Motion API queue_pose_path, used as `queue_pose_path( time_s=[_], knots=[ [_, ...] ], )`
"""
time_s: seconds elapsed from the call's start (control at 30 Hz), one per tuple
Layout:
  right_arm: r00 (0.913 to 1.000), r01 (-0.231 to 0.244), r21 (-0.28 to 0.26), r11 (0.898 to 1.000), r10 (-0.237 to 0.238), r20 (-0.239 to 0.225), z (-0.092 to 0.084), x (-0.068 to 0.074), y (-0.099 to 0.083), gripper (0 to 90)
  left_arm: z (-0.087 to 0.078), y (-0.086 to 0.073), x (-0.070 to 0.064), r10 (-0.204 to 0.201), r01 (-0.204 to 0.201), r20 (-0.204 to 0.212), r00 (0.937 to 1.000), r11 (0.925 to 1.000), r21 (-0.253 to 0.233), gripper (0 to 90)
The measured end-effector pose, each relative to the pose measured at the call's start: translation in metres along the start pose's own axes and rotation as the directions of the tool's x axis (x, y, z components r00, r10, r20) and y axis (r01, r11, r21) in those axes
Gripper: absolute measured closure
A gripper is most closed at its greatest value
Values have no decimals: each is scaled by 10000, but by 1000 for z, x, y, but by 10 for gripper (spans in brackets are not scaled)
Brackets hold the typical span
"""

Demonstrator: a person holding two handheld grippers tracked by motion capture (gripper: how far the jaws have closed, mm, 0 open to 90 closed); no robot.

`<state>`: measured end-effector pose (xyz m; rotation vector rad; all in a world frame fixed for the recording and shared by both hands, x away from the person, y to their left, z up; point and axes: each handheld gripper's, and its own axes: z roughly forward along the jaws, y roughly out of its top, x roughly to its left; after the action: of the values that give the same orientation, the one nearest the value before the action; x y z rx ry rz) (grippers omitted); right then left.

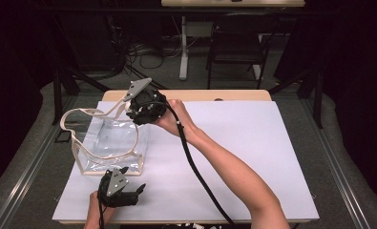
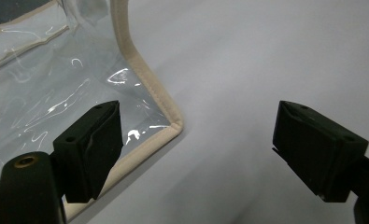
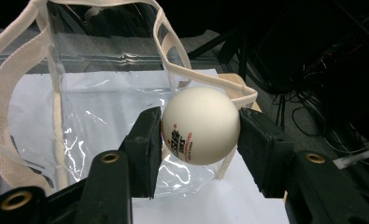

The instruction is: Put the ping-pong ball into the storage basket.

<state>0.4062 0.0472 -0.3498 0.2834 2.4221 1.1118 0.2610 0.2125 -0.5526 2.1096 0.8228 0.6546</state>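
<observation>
Surroundings: a white sheet (image 1: pixel 234 157) covers the table; a dark chair (image 1: pixel 236 45) and floor cables (image 1: pixel 148 55) lie beyond it. A clear bag (image 1: pixel 112 143) with cream trim and 2 straps stands at the sheet's left, directly before the right gripper (image 3: pixel 200 135). That gripper is clamped on a white ball (image 3: pixel 201 125) with red and black print, held above the bag's far edge. The left gripper (image 2: pixel 196 144) stands apart, empty, at the bag's near corner.
</observation>
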Motion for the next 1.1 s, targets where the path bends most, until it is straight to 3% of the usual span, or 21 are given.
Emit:
queue_pose_path(
  time_s=[1.1],
  knots=[
    [9989,269,85,9996,-266,-399,12,16,8,506,0,0,0,25,-25,15,10000,10000,39,164]
  ],
)
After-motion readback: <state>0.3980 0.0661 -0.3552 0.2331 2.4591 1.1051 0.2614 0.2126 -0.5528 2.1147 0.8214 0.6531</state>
